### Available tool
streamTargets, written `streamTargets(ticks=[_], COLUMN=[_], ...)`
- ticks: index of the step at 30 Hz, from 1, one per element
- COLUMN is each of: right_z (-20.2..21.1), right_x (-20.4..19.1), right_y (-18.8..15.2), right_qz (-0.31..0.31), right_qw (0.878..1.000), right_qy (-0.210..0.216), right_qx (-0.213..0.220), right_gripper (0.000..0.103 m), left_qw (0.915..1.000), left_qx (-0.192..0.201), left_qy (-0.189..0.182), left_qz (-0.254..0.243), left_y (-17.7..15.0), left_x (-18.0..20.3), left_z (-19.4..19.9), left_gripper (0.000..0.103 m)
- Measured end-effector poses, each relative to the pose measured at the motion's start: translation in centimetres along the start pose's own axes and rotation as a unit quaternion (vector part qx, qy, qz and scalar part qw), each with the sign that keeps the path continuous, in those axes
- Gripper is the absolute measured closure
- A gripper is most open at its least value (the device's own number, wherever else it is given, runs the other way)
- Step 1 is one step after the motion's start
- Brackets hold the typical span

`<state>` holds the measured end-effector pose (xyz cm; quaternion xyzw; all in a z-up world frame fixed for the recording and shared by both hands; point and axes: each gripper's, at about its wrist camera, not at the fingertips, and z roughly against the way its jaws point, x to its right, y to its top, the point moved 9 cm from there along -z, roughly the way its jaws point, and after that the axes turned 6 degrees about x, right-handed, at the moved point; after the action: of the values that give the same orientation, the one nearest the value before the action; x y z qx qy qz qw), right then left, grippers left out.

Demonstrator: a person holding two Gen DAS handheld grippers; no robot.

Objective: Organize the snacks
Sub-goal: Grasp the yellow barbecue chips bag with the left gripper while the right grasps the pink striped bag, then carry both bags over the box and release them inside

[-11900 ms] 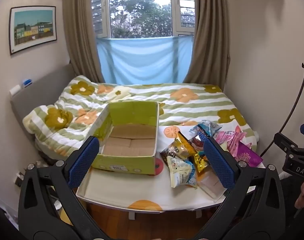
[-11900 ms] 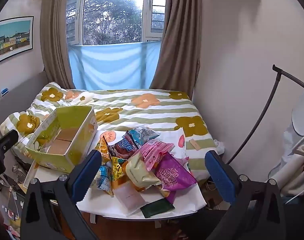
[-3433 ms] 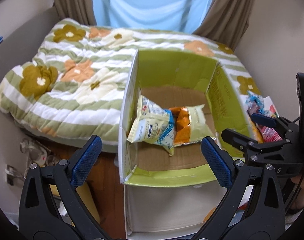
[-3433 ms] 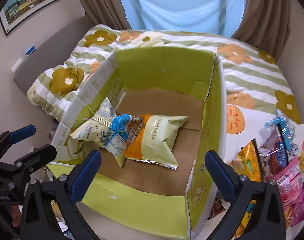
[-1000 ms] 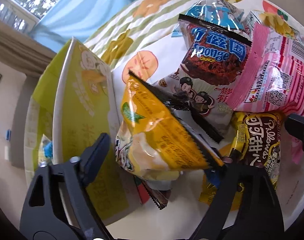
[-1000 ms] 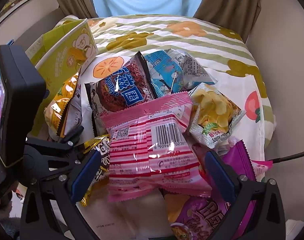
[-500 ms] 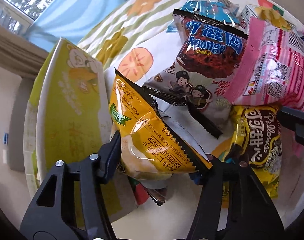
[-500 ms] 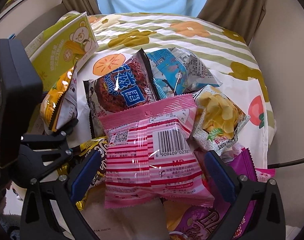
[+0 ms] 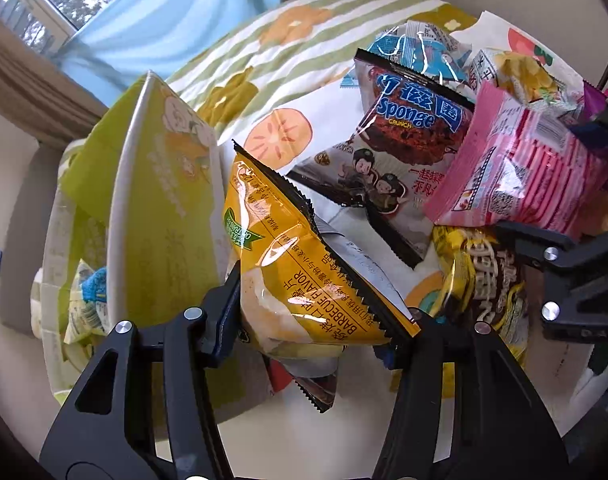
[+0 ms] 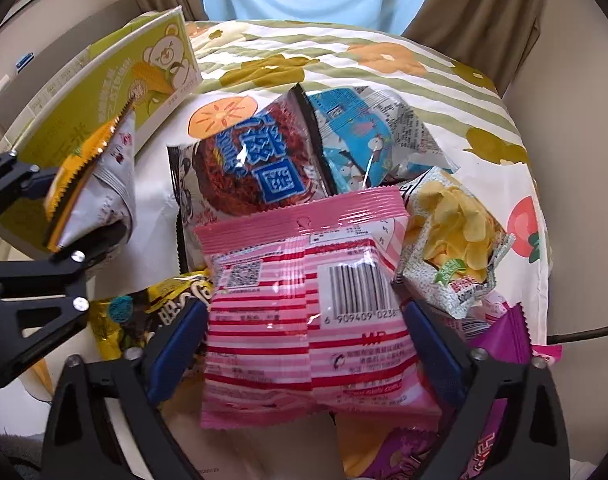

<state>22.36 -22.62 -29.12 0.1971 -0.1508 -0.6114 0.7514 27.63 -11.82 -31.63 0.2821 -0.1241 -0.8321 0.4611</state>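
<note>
Left gripper (image 9: 316,312) clamped on glossy yellow "BARBECUE FLAVOR" bag (image 9: 304,272). Right gripper (image 10: 304,348) clamped on pink striped crinkled pack (image 10: 308,312); "Sponge CRUNCH" bag (image 9: 416,120) seen at 1 o'clock.

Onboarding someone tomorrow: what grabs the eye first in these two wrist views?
The yellow chip bag pinched in the left gripper, right beside the green box. Next, the pink striped bag clamped in the right gripper, in front of a heap of other snack bags on the table. Behind it all lies a flowered bed quilt.
</note>
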Motion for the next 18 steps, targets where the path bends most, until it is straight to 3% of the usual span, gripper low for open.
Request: streamTargets(ticks=[3, 6, 18], right_z=[0.0, 0.8, 7.9], right_x=[-0.3, -0.8, -1.4], right_y=[-0.4, -0.5, 1.0], right_qz=[0.006, 0.012, 0.008], right_qw=[1.000, 1.000, 0.997], right_qy=[-0.002, 0.000, 0.003], right_qx=[0.001, 0.013, 0.075], right_gripper=[0.034, 0.038, 0.038], left_qw=[0.9999, 0.9997, 0.9930], left_qx=[0.010, 0.023, 0.108], left_qy=[0.003, 0.008, 0.024], left_qz=[0.002, 0.008, 0.043], left_y=[0.0, 0.1, 1.9], left_x=[0.0, 0.0, -1.1], left_z=[0.9, 2.2, 11.9], left_gripper=[0.054, 0.054, 0.054])
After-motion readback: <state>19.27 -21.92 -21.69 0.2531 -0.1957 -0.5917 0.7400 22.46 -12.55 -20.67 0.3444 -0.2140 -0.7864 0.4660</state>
